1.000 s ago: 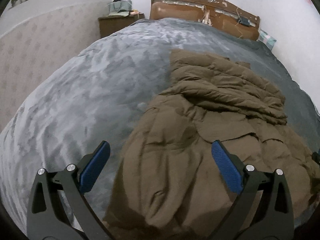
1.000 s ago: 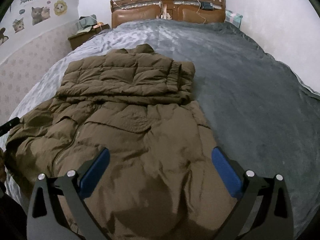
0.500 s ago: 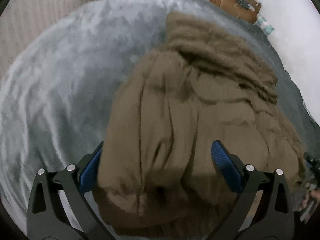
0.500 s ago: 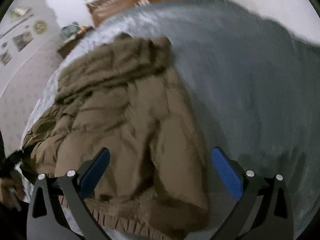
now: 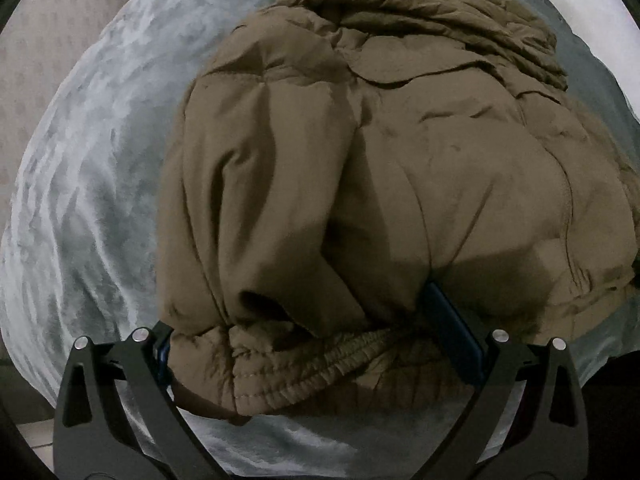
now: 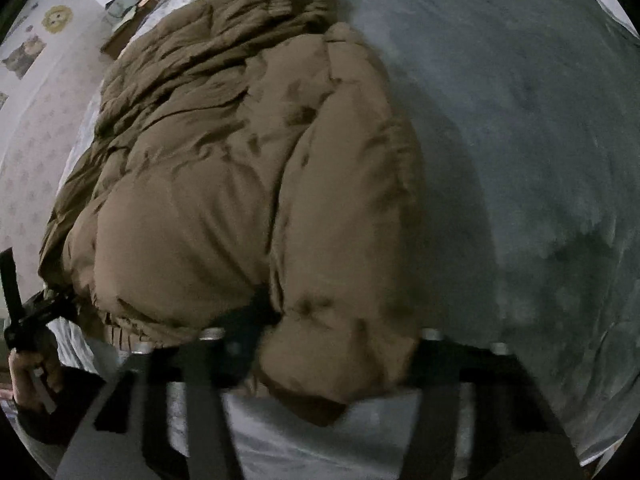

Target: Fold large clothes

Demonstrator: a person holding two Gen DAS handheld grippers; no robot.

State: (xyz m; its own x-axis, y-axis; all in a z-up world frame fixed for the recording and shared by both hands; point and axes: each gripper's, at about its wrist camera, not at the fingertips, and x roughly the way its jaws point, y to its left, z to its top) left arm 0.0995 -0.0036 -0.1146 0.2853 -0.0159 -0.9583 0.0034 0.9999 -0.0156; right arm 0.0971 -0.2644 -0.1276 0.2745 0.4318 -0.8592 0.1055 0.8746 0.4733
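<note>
A large brown puffer jacket [image 5: 380, 152] lies on the grey bedspread [image 5: 92, 184], its upper half folded down. In the left wrist view my left gripper [image 5: 312, 328] stands wide open around the jacket's elastic hem at its left bottom corner, blue pads on either side of the cloth. In the right wrist view the jacket [image 6: 240, 168] fills the left half. My right gripper [image 6: 336, 344] is blurred, its jaws on either side of the jacket's right bottom corner and closer together than before. The pads are hidden by the cloth.
The grey bedspread [image 6: 520, 140] stretches to the right of the jacket. A wooden nightstand [image 6: 132, 12] with items stands by the patterned wall at the far left. The other hand and its gripper handle [image 6: 24, 340] show at the left edge of the right wrist view.
Both grippers have dropped down to the near edge of the bed and moved onto the jacket's bottom hem corners. The right gripper's jaws have narrowed around the corner.
</note>
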